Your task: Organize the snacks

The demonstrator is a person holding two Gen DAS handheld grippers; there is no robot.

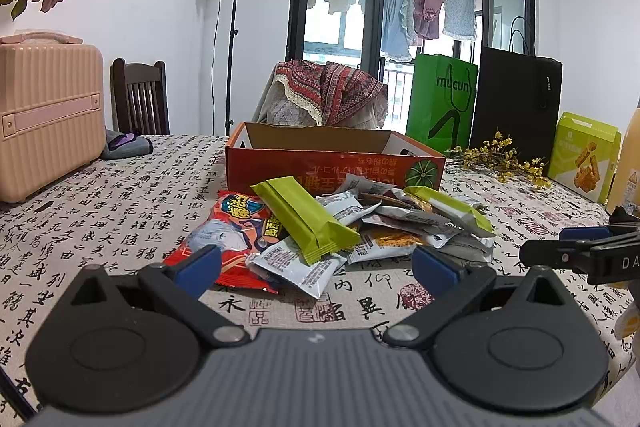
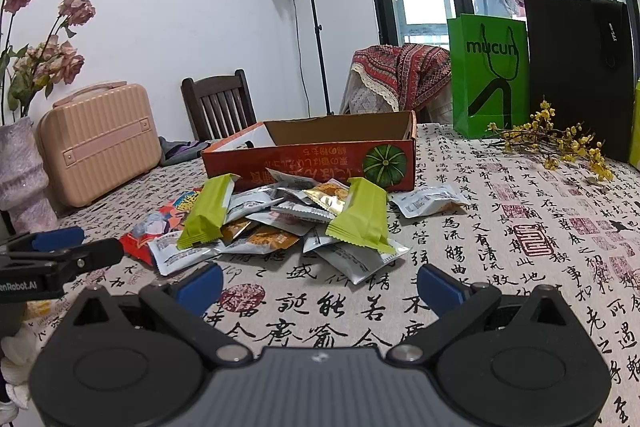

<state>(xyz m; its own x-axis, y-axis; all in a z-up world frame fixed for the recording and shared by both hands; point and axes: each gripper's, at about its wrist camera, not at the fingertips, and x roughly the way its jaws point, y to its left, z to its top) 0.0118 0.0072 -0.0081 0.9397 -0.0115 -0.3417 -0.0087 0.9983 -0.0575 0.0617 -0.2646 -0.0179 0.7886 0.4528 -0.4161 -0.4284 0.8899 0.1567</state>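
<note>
A pile of snack packets (image 1: pixel 360 223) (image 2: pixel 280 223) lies on the table in front of an open orange cardboard box (image 1: pixel 332 163) (image 2: pixel 312 155). Two green bars (image 1: pixel 304 215) (image 2: pixel 360 215) rest on top of silver and orange sachets, and a red packet (image 1: pixel 228 227) (image 2: pixel 160 223) lies at the pile's left. My left gripper (image 1: pixel 316 267) hovers open just short of the pile, with nothing between its blue-padded fingers. My right gripper (image 2: pixel 318 285) is open too, a little nearer than the pile. Each gripper shows at the edge of the other's view.
A tablecloth with calligraphy (image 2: pixel 520 227) covers the table. A pink case (image 1: pixel 44 115) (image 2: pixel 100 143) stands at the left, a green bag (image 1: pixel 440 99) (image 2: pixel 488 75) and a black bag (image 1: pixel 516 107) (image 2: pixel 580 75) at the back right, with yellow flower sprigs (image 1: pixel 500 159) (image 2: pixel 560 143) before them.
</note>
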